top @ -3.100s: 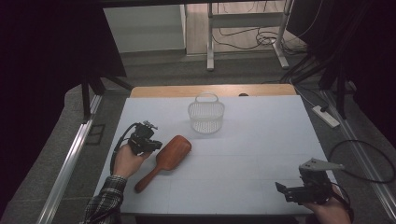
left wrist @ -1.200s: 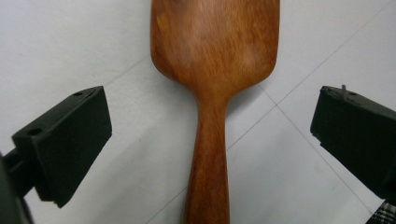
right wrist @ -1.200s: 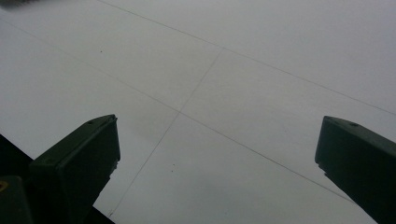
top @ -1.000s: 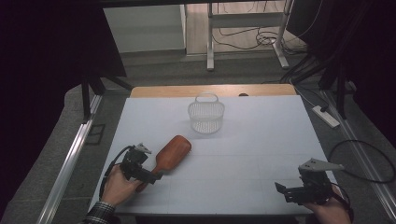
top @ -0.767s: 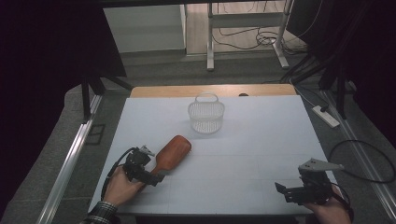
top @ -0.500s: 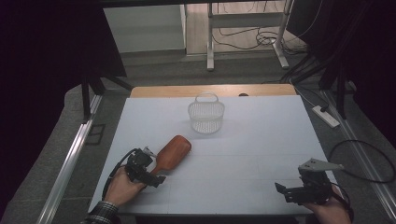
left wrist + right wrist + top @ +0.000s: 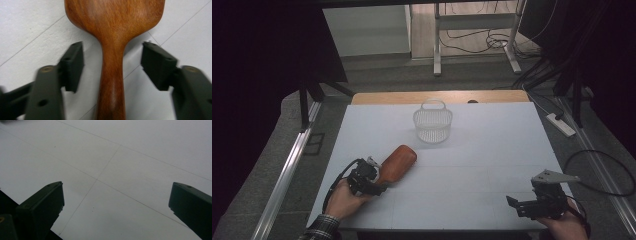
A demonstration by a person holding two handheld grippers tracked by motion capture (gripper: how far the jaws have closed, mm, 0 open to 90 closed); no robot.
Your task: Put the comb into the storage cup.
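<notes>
Closing in now: from the high view, the left tongs (image 7: 371, 176) have slid down off the wooden brush (image 7: 396, 163) head to its handle end, and their jaws have just been narrowing around it. That looks like the start of a pick-up, with the white basket (image 7: 433, 122) well beyond on the worktop (image 7: 492, 150). The hand lies low, tongs aimed along the handle. From the left gripper view, the handle runs straight up between the jaws, gaps on both sides, no pinch yet. From the right gripper view, the right tongs (image 7: 116, 202) hang spread wide over bare worktop.
</notes>
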